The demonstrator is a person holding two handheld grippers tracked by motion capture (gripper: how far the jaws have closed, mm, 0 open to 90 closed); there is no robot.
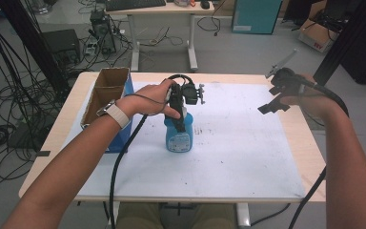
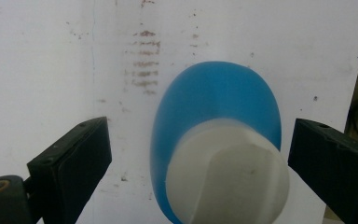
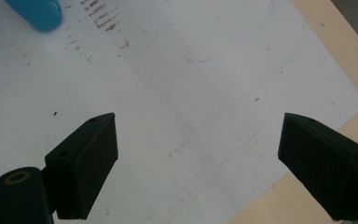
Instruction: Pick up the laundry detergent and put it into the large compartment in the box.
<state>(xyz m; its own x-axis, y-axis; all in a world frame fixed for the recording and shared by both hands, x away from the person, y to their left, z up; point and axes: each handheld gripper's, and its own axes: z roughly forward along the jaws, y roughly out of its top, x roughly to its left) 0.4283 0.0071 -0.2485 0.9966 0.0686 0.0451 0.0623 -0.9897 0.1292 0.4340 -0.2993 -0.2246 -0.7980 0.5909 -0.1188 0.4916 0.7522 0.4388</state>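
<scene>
A squat blue plastic bottle with a white screw cap (image 1: 178,135) stands upright a little left of the middle of the white sheet (image 1: 248,157) that covers the surface. The left gripper (image 1: 178,116) hangs directly over it, its jaws spread wide on either side of the white cap (image 2: 228,170) and touching neither the cap nor the body. The right gripper (image 3: 198,158) is held up at the far right, well apart from the bottle, jaws likewise released and empty.

The bottle looks stiff but smooth-walled, so probably slippery and apt to tip if nudged off-centre. The cap seems the better hold: narrower, rigid and within the jaws' span. An open brown cardboard box (image 1: 106,93) stands at the far left.
</scene>
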